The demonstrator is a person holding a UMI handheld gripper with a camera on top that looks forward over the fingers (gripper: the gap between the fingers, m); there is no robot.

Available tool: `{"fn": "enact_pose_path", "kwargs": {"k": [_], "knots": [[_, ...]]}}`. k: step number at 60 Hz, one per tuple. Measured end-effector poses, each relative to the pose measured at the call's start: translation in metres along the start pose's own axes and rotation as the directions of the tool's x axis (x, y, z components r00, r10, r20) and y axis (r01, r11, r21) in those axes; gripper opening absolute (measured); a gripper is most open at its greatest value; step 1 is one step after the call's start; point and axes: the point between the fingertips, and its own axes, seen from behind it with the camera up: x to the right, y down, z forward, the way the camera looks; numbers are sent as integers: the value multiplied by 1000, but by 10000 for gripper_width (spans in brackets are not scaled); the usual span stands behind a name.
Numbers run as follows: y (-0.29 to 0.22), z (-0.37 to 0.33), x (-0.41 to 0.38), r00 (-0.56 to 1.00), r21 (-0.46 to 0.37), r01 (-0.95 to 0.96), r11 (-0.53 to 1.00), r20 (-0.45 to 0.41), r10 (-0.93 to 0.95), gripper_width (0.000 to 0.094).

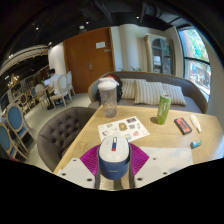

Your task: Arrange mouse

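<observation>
Gripper view, wooden bench (95, 140) in a lounge with a grey sofa (150, 92) beyond it, white-and-blue mouse (114, 158) clamped between the tongs (114, 165), pads pressing both its sides.

Home living room: sofa (150, 92), wooden door (90, 55), dining chairs (55, 90).

the mouse (114, 157) is white with a blue band, between magenta pads (89, 157). at one o'clock stands a green bottle (163, 109); at eleven o'clock a clear tumbler (107, 97) with a grey lid. the table (160, 140) is pale wood, the sofa (60, 128) grey.
</observation>
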Motion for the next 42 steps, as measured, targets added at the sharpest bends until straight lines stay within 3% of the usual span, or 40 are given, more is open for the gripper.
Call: {"fn": "enact_pose_path", "kwargs": {"k": [9,19,30,37,42], "knots": [[-75,-24,127,988,183,25,983,-156,4,390],[20,0,209,975,39,-55,998,-214,62,387],[91,18,196,981,-95,-80,992,-186,61,393],[100,23,198,977,-83,-94,992,-200,76,506],[102,16,198,971,-129,-137,982,-216,107,588]]}}
